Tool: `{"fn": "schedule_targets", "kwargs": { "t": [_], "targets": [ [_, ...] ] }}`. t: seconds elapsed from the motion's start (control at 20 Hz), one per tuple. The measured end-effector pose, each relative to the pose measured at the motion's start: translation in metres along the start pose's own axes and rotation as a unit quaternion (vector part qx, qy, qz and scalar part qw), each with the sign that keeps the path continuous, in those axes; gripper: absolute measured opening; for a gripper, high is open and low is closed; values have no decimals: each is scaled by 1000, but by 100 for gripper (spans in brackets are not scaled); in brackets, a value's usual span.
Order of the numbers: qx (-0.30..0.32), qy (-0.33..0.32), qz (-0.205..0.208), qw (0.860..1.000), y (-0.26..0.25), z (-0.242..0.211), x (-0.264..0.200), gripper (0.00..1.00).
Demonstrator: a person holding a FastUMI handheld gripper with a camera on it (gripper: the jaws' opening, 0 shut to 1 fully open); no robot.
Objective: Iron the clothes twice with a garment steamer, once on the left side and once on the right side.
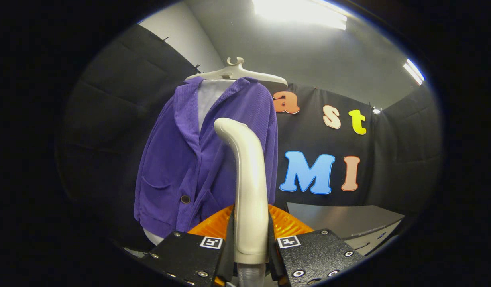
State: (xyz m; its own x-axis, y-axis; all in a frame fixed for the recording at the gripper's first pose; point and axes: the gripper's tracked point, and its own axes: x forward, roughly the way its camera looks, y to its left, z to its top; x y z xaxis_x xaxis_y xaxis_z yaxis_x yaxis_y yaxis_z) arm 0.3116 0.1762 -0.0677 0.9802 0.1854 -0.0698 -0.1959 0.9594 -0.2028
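Clamped between both fingers of the gripper (251, 249) is the steamer handle (249, 187), its jaws narrowed to the handle's width and pressing on either side. An orange ridged part (287, 225) shows just behind the handle's base. Beyond the handle, a purple corduroy jacket (181, 159) hangs on a white hanger (235, 71), with the steamer's curved head raised before the jacket's front. For a good pass, the head should be kept close to the fabric and drawn evenly down one side. A grey counter (345, 219) lies beside the jacket.

No readable txt; square markers on gripper (250, 243) unreadable
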Motion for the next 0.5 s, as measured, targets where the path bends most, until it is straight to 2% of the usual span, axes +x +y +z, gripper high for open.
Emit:
{"fn": "schedule_targets", "kwargs": {
  "t": [0.5],
  "targets": [
    [-30,77,14,997,45,-114,-43,35]
  ]
}}
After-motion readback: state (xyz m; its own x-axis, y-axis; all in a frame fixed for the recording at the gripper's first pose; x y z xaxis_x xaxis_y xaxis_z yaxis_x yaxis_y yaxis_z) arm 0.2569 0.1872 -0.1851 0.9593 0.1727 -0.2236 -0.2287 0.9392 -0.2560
